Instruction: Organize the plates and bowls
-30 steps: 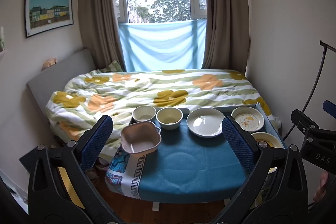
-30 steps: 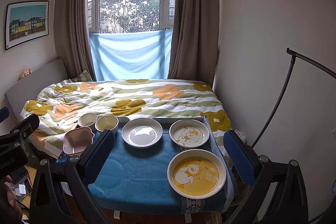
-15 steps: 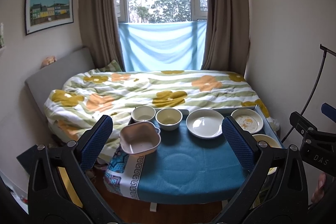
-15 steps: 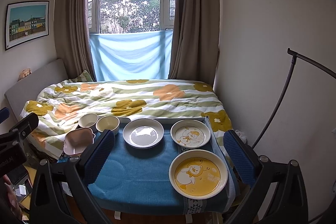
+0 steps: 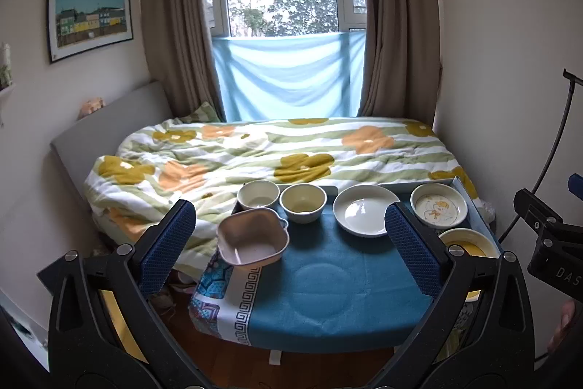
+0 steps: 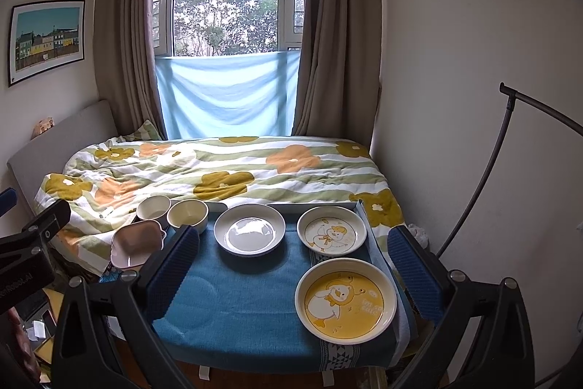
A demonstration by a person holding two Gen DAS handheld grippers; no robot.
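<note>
Left gripper (image 5: 289, 232) and right gripper (image 6: 293, 256) both spread wide, grasping nothing; best begun with yellow duck plate (image 6: 345, 300) at lower right, approached low along its rim, clear of smaller duck plate (image 6: 331, 236) just behind.

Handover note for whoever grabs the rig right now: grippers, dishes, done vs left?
Left gripper: jaws open, empty, above the table's near edge. Right gripper: the same.
On the blue-clothed table: square pink bowl at the left edge, white round bowl and cream round bowl behind it, plain white plate mid-back, small white duck plate back right, large yellow duck plate front right.
Done: nothing stacked.
Left: probably stack bowls and plates.
</note>
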